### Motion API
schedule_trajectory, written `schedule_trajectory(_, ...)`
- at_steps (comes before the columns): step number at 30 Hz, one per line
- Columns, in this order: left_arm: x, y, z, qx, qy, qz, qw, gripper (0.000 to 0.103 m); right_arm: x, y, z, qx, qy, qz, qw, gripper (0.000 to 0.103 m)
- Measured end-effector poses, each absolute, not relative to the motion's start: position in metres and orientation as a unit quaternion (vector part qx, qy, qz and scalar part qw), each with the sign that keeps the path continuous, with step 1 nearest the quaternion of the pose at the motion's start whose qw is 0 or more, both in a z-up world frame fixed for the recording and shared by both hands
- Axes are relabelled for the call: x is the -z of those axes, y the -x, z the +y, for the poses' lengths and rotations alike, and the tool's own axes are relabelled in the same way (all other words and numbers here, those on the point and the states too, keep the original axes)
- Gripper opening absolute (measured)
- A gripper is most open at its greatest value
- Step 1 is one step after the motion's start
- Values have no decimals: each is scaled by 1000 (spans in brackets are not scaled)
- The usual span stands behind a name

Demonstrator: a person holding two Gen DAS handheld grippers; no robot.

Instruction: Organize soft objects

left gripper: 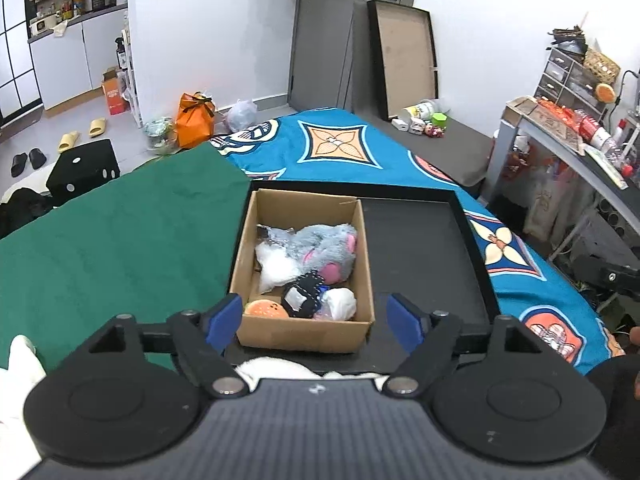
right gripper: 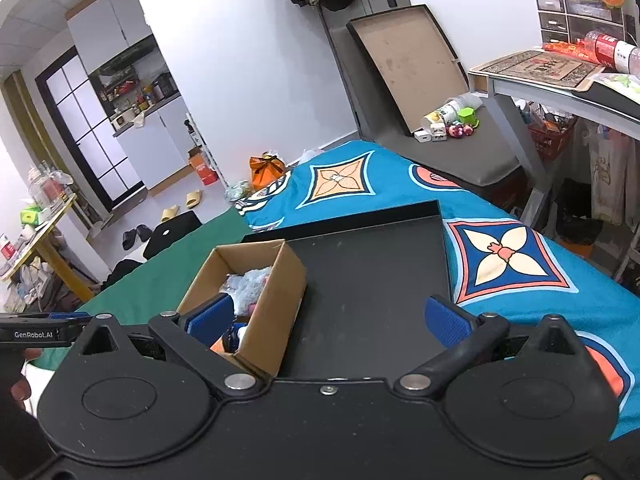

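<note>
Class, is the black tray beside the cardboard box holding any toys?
No. The black tray lies bare; the toys sit inside the cardboard box.

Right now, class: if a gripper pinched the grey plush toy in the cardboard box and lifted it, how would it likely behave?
The grey plush toy looks furry and stuffed, so it would probably squash under the pads and droop. It seems light for its size. It lies partly on the other soft items in the cardboard box, so lifting might nudge them.

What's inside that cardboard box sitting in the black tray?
The cardboard box holds a grey plush toy with pink ears, a white pouch, an orange plush, a black item and a white ball. Anything beneath them is covered.
</note>
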State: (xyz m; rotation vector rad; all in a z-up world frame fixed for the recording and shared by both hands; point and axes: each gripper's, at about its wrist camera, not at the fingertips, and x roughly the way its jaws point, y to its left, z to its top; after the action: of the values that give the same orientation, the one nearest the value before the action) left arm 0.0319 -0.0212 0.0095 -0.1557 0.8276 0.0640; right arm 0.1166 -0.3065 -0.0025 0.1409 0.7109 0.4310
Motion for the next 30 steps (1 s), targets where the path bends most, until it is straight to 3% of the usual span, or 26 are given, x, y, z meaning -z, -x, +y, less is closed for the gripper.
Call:
schedule_trajectory(7,-18,-16,-23,-19,87,392,916,86,-4,-98,-304,-227,-58,341,910,103)
schedule_trajectory(30,-36,17,-50,19,82,387,918,90,-17,-61,-322,-250,-76,347,901,103)
